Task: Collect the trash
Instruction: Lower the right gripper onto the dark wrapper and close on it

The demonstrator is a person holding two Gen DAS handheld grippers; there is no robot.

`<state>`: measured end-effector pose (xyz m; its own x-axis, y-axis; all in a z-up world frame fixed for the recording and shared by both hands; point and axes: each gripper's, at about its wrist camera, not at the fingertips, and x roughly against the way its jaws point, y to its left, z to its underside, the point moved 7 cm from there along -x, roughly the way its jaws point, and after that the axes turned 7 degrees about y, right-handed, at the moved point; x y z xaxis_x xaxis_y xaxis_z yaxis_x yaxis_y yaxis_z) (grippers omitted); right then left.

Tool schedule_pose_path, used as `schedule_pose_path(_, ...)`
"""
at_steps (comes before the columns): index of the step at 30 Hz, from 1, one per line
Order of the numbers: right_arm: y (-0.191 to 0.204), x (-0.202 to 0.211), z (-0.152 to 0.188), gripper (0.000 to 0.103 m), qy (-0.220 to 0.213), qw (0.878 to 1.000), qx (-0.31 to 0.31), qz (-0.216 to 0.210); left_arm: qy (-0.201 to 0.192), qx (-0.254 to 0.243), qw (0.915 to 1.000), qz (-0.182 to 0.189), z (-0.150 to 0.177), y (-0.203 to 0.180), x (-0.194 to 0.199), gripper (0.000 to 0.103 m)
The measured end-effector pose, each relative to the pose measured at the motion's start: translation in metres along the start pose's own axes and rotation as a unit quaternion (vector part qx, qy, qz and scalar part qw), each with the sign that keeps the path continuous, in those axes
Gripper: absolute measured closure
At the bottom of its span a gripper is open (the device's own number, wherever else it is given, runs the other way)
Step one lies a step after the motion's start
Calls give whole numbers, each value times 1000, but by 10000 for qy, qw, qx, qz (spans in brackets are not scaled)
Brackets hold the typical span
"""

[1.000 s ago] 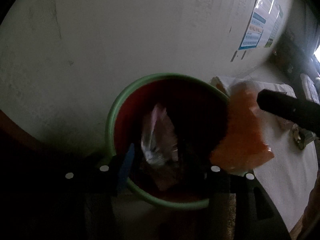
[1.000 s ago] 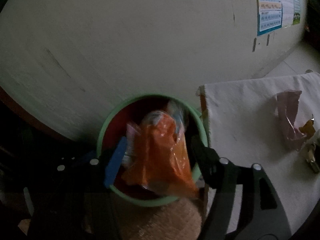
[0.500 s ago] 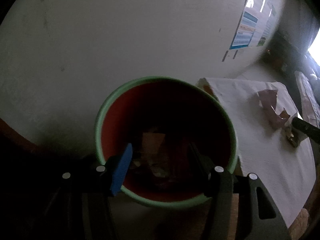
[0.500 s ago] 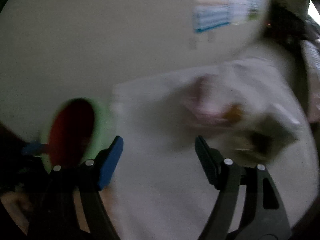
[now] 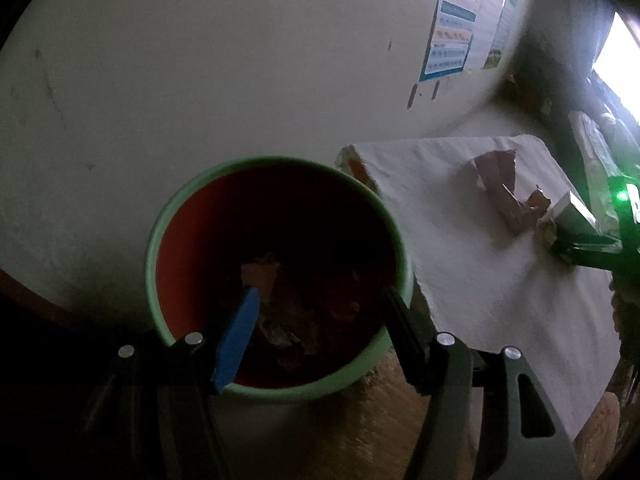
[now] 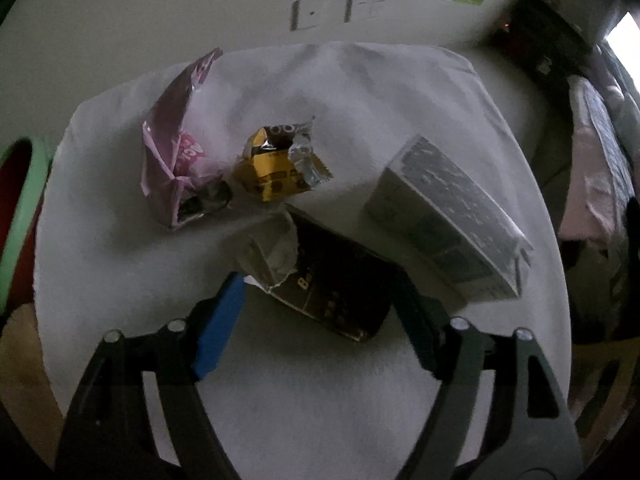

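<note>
My right gripper (image 6: 318, 312) points steeply down, jaws widening around the dark wrapper (image 6: 340, 284), pads not touching. Four pieces lie on the white cloth (image 6: 320, 400). My left gripper (image 5: 320, 312), empty and widening, hangs over the bin (image 5: 168, 216).

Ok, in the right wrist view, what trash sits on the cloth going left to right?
Pink wrapper → yellow wrapper → dark packet → grey box. At the far left edge, off the cloth, sits the bin.
</note>
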<state>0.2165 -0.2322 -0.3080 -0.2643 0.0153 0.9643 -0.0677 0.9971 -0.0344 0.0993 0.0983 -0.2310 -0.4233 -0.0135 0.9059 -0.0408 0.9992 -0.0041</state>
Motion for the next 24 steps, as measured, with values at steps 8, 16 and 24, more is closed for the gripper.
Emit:
schedule_pose_path(8,-3,-18,-5,18,473,9944,888,327,23,-135,9999,-66,2,-14,6,37)
schedule_pose_path(16,-17,2,12,34,243,9976,616,179,67,-333,9994,28,2,-37,5,37)
schedule_pose_path(24,11,66,80,34,-500,9966,57,-646,202,-660,9957,612,-19,-105,-12,37)
